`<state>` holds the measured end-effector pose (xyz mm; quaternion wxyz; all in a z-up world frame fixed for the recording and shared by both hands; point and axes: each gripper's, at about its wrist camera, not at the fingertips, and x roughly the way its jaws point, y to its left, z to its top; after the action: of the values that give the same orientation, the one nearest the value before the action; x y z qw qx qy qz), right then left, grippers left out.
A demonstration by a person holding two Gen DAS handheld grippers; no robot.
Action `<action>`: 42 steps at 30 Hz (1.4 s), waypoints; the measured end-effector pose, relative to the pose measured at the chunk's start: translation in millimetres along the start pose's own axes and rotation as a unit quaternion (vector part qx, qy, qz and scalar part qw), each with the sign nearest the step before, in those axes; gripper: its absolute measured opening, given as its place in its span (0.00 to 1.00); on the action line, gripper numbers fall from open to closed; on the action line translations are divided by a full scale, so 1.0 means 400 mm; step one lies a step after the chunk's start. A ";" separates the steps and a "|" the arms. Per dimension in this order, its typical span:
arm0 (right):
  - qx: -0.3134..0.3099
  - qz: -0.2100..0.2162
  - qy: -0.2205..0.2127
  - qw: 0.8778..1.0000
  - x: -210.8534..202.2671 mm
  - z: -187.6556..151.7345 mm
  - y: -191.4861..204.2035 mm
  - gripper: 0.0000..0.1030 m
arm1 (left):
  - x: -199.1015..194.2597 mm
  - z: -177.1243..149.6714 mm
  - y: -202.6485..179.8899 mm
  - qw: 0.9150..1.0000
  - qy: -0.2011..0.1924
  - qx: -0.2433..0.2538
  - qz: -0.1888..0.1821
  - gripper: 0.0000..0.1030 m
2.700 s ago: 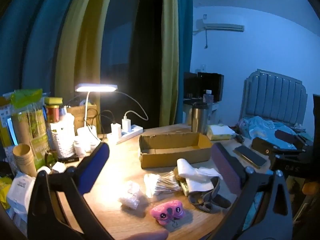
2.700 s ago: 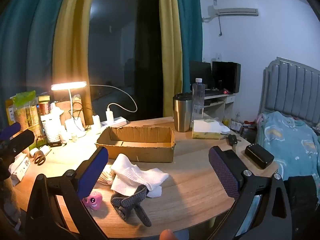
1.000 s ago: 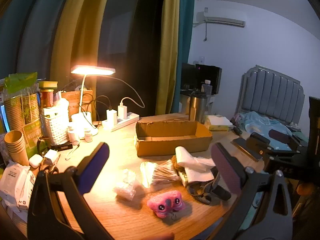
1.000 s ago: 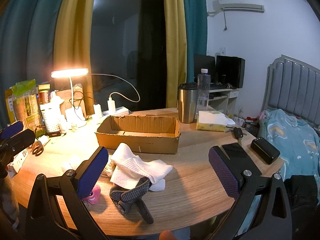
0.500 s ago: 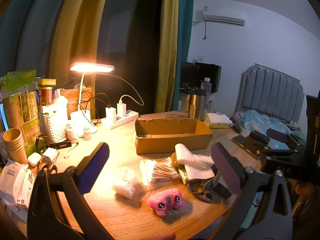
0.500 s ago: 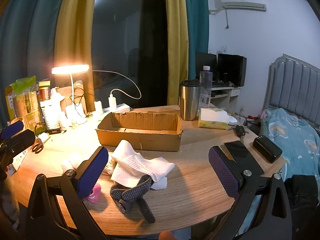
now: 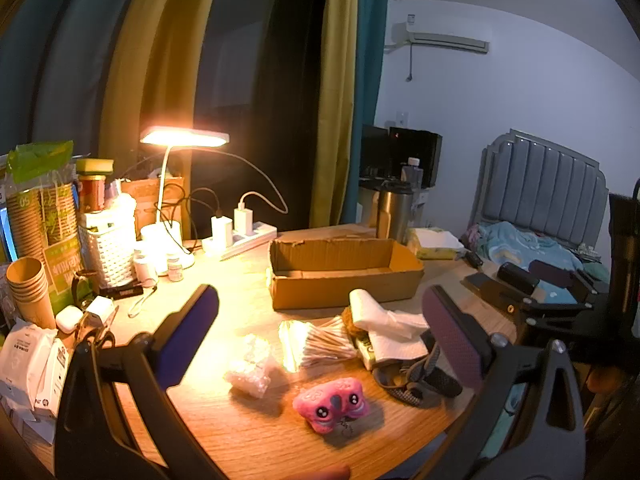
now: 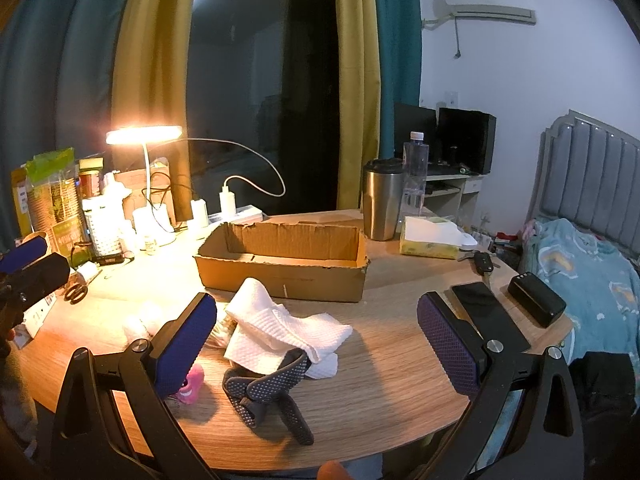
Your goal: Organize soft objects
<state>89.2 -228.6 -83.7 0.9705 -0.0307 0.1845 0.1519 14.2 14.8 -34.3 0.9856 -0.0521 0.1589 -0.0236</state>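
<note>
A pink plush toy (image 7: 331,401) lies near the table's front edge, and shows partly behind my right gripper's left finger (image 8: 191,387). A white cloth (image 7: 390,326) (image 8: 280,330), a grey dotted strap (image 7: 416,380) (image 8: 266,388), a bag of cotton swabs (image 7: 316,344) and a clear plastic wad (image 7: 250,366) lie in front of an empty cardboard box (image 7: 344,272) (image 8: 284,260). My left gripper (image 7: 320,332) is open and empty above the toy. My right gripper (image 8: 316,340) is open and empty above the cloth and strap.
A lit desk lamp (image 7: 184,138), power strip (image 7: 240,240), white basket (image 7: 110,248), paper cups (image 7: 28,292) and packets crowd the table's left. A steel tumbler (image 8: 382,204), tissue box (image 8: 432,236), phone (image 8: 476,298) and black case (image 8: 536,298) lie right. A bed (image 8: 584,272) stands beyond.
Both grippers have drifted slightly forward and lower over the table, so the objects appear a little nearer. The lighting turned warmer. Both stay open and empty; no object has moved.
</note>
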 end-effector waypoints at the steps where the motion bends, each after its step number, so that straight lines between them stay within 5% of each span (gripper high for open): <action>1: 0.000 0.001 0.000 1.000 0.000 0.000 -0.001 0.99 | 0.000 0.000 0.000 1.000 0.000 0.000 0.000 0.99; 21: -0.020 -0.004 0.023 1.000 0.064 -0.041 0.010 0.99 | 0.048 -0.022 -0.010 1.000 0.026 0.004 0.003 0.99; 42: 0.025 0.017 0.097 0.995 0.197 -0.125 -0.066 0.99 | 0.240 -0.181 -0.008 0.986 0.167 0.010 -0.006 0.99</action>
<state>149.6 -237.1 -159.1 0.9457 -0.0174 0.2823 0.1604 82.4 -1.5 -132.2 0.9454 -0.0382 0.3212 -0.0393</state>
